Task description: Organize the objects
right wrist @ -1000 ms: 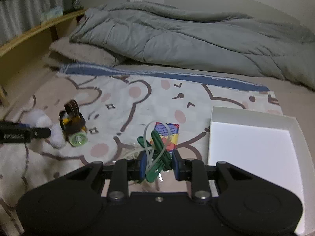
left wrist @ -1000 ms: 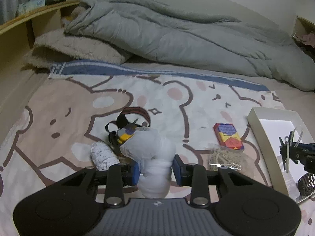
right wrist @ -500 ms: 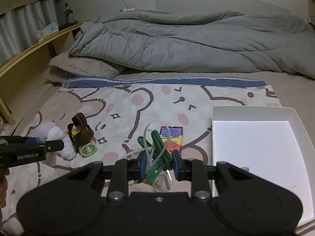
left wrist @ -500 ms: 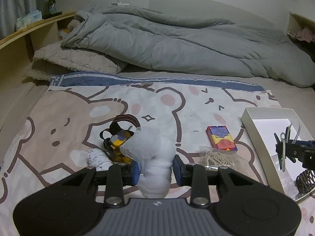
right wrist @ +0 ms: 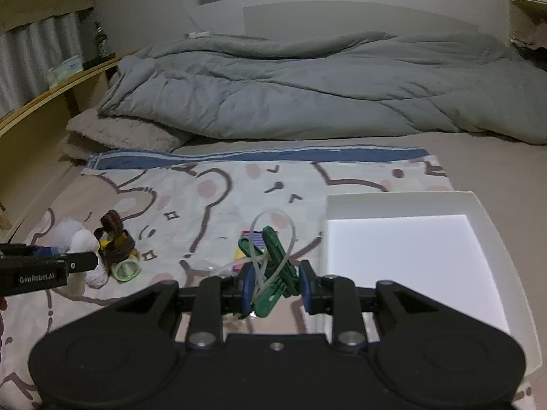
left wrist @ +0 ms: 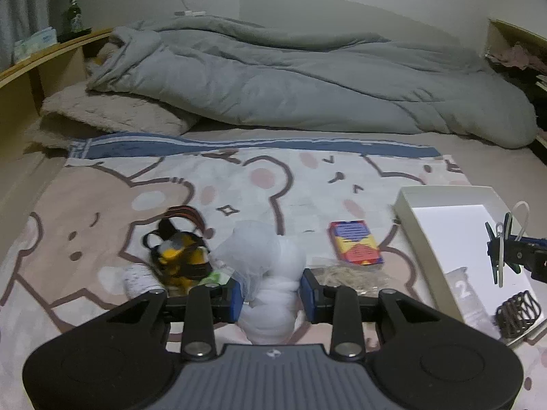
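Note:
My left gripper point(left wrist: 271, 294) is shut on a white mesh bundle point(left wrist: 265, 270), held above the bear-print blanket point(left wrist: 102, 205). Behind it to the left lies a yellow and black headlamp point(left wrist: 181, 256) beside a small white roll point(left wrist: 138, 278). My right gripper point(right wrist: 275, 287) is shut on a bunch of green clothes pegs point(right wrist: 275, 266) tangled with clear plastic loops, just left of the white tray point(right wrist: 393, 201). In the left wrist view that right gripper point(left wrist: 502, 249) hangs over the tray point(left wrist: 410, 212). The left gripper point(right wrist: 87, 261) shows at the right wrist view's left edge.
A red and blue card box point(left wrist: 354, 246) and a bag of rubber bands point(left wrist: 348, 275) lie between the headlamp and the tray. A black hair claw point(left wrist: 516, 312) and a clear sachet point(left wrist: 463, 287) rest in the tray. A grey duvet point(left wrist: 307, 85) fills the back of the bed.
Both grippers have drawn back and shifted right with their loads. The headlamp now sits left of the white bundle, and the tray is nearer the middle of the right wrist view.

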